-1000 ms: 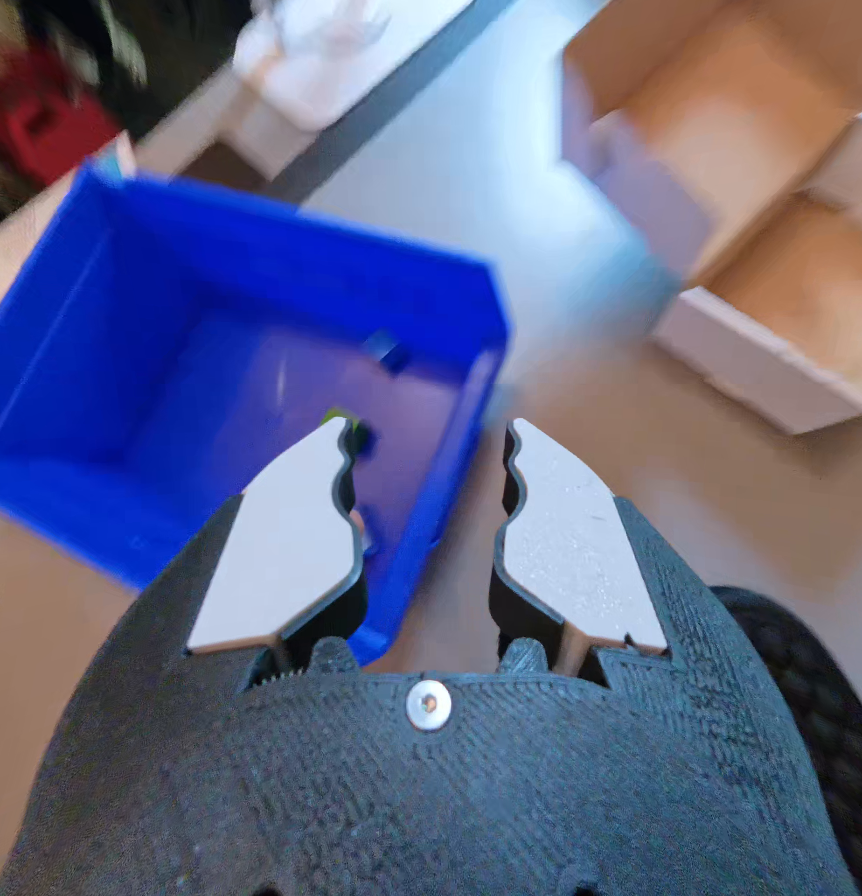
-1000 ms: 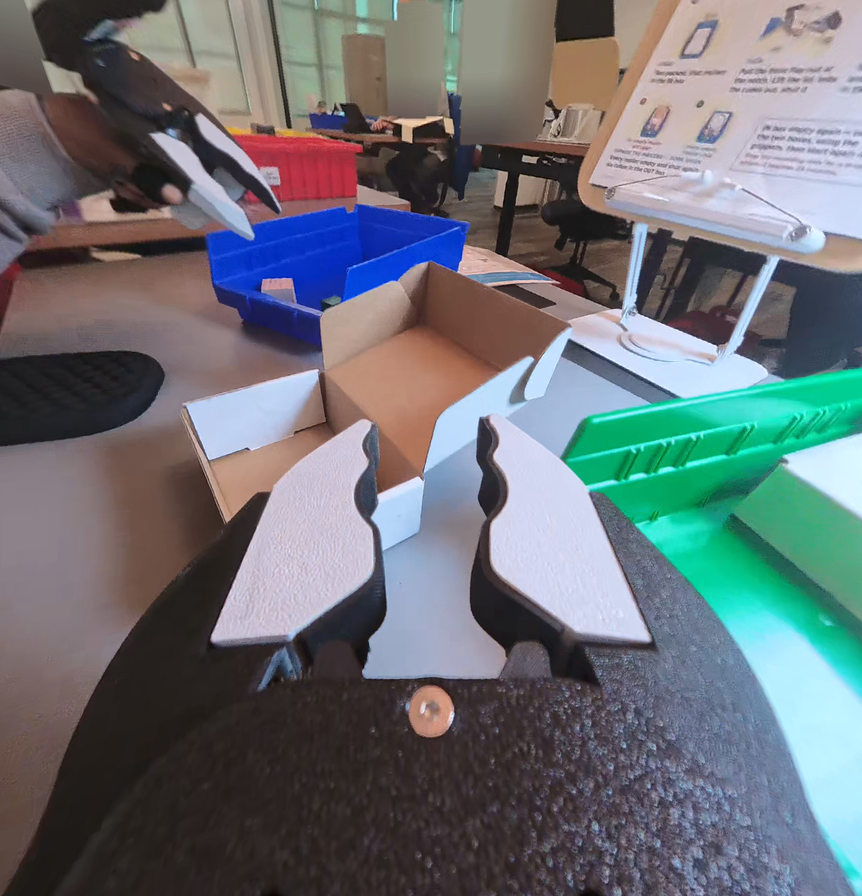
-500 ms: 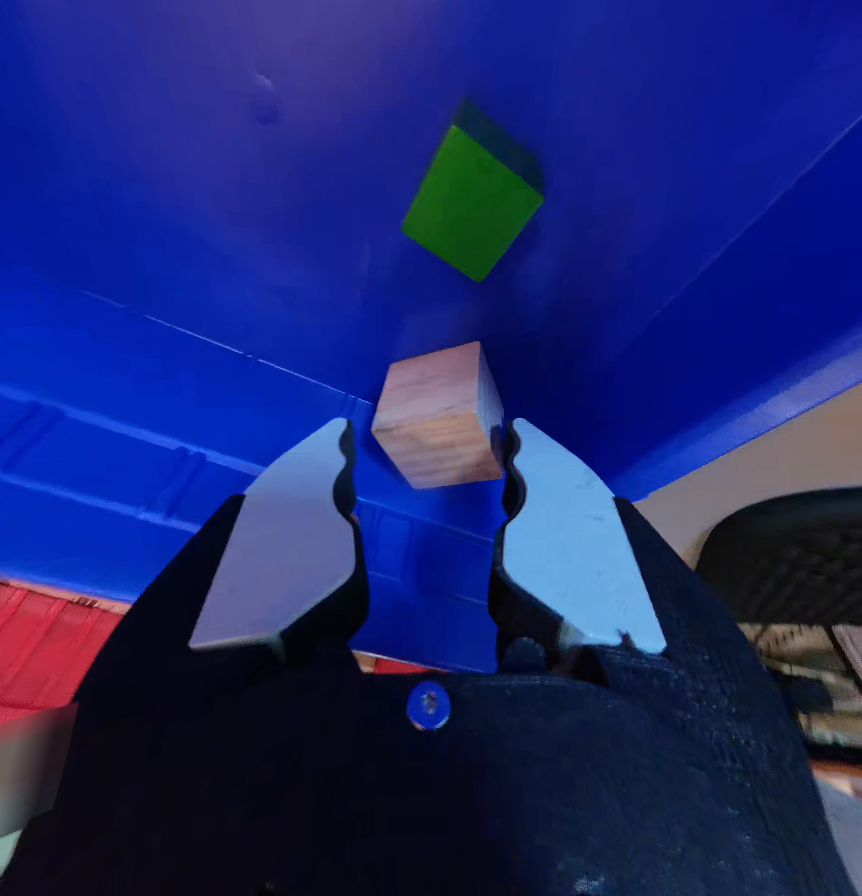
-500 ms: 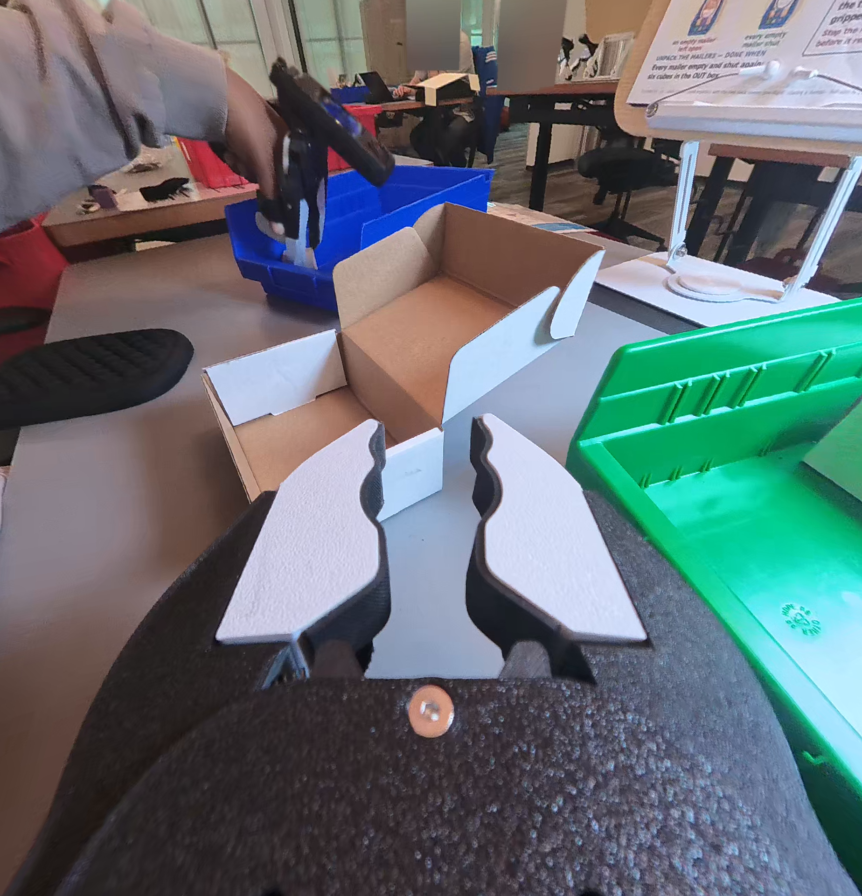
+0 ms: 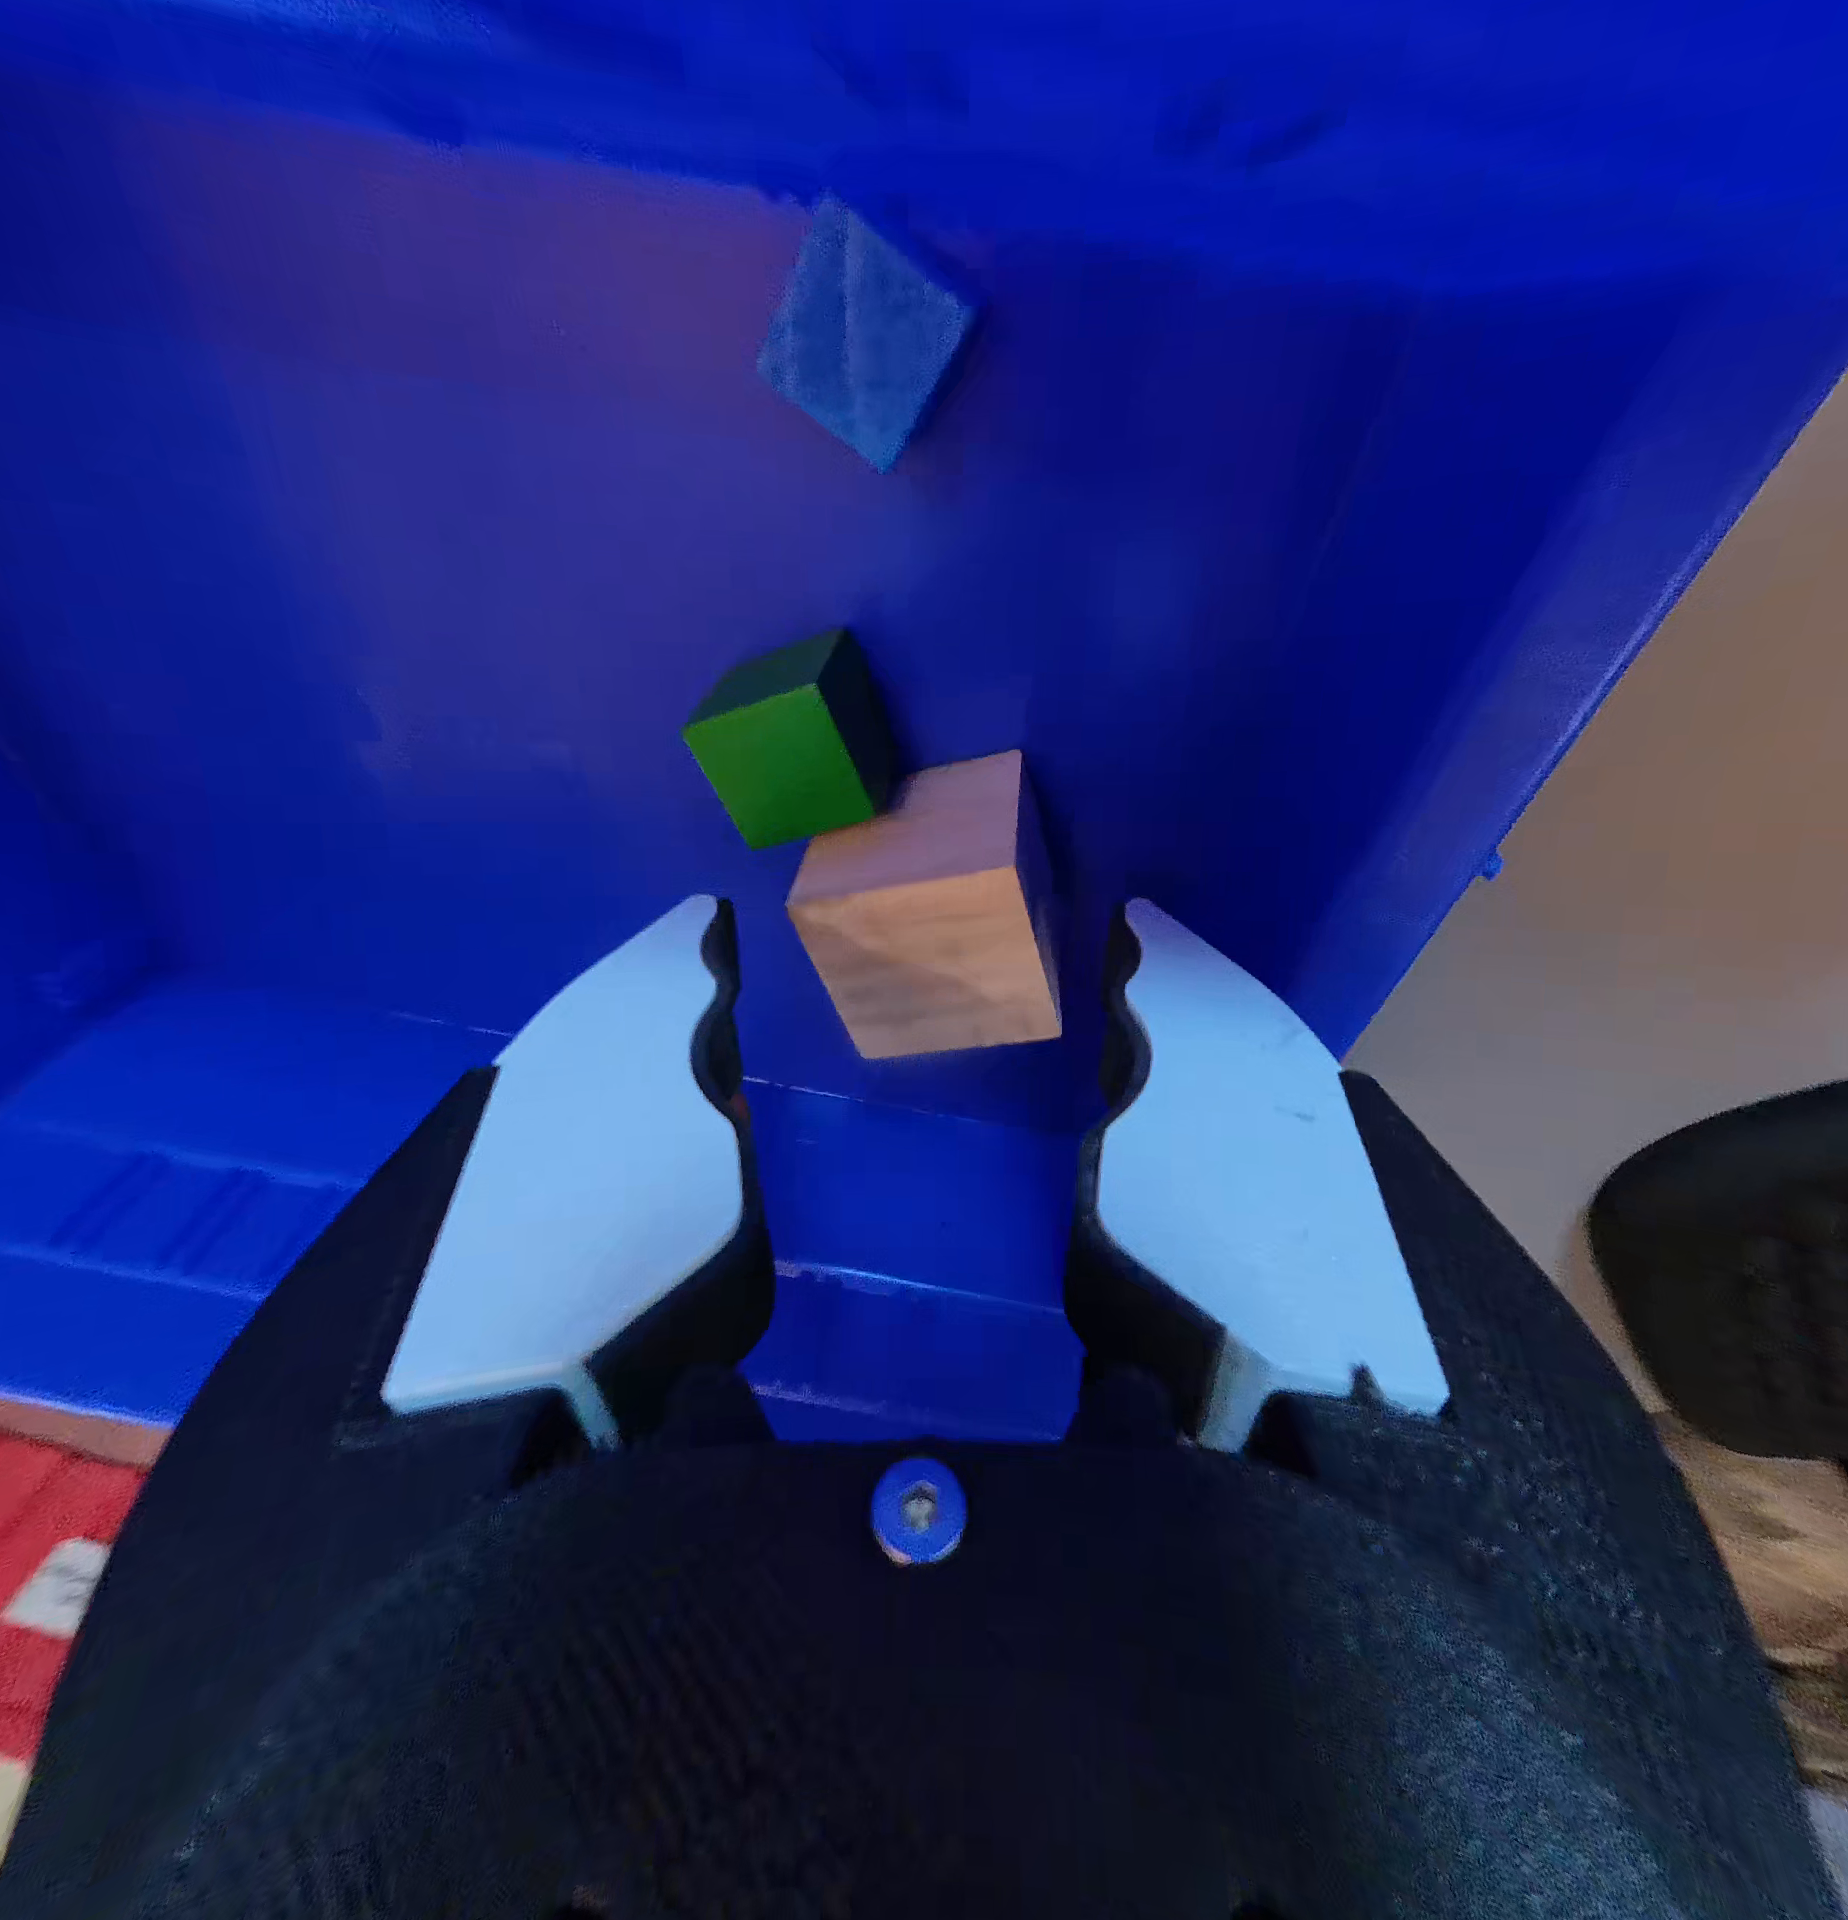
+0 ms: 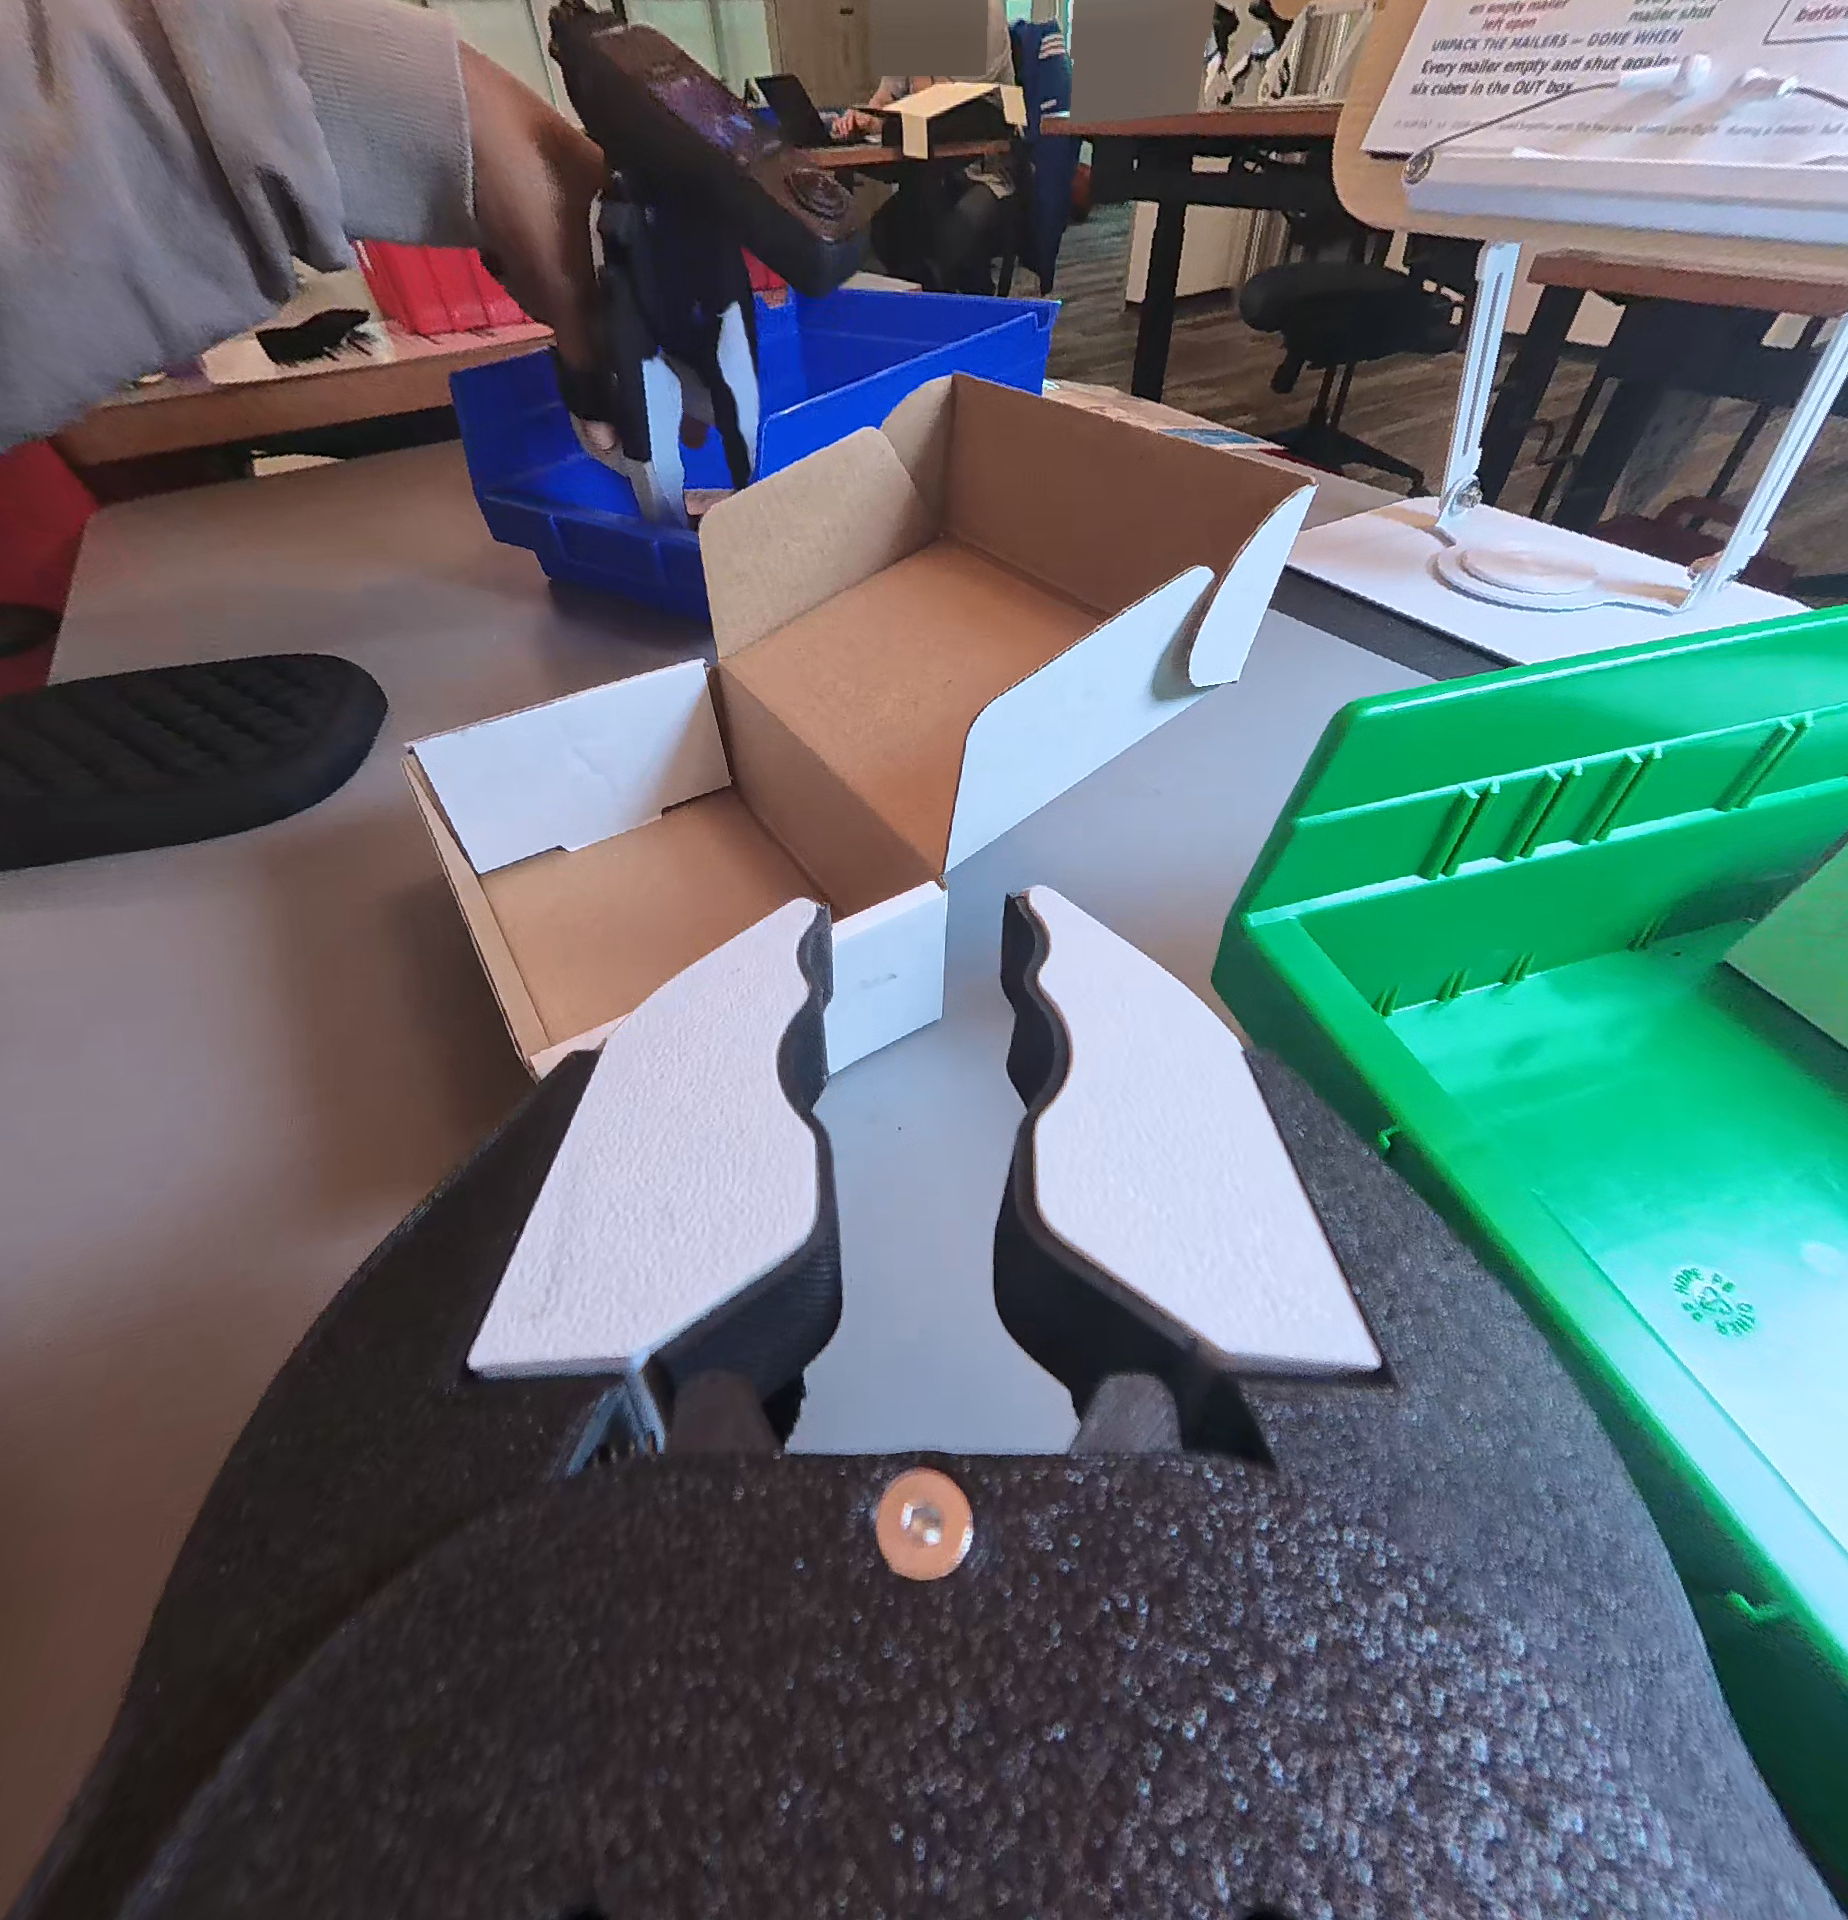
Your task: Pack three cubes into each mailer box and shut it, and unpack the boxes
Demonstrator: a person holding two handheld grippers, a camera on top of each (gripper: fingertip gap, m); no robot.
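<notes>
My left gripper (image 5: 920,914) is open inside the blue bin (image 5: 380,623), its fingertips on either side of a plain wooden cube (image 5: 925,914) without touching it. A green cube (image 5: 785,748) lies just beyond it, and a blue cube (image 5: 863,332) lies farther in. The right wrist view shows the left gripper (image 6: 691,436) held by a hand, pointing down into the blue bin (image 6: 899,353). My right gripper (image 6: 915,914) is open and empty, low over the table in front of an open, empty mailer box (image 6: 847,707).
A green bin (image 6: 1574,935) stands at the right of the mailer box, with a white box partly seen in it. A black padded rest (image 6: 151,748) lies on the table at the left. A sign on a white stand (image 6: 1585,312) stands behind. A red bin sits beyond the blue one. Tip to tip, the grippers are about 40 cm apart.
My left gripper has drawn back a little in the blue bin and turned; the wooden cube now sits clear between the fingertips, and the blue cube has come into view. My right gripper has hardly moved.
</notes>
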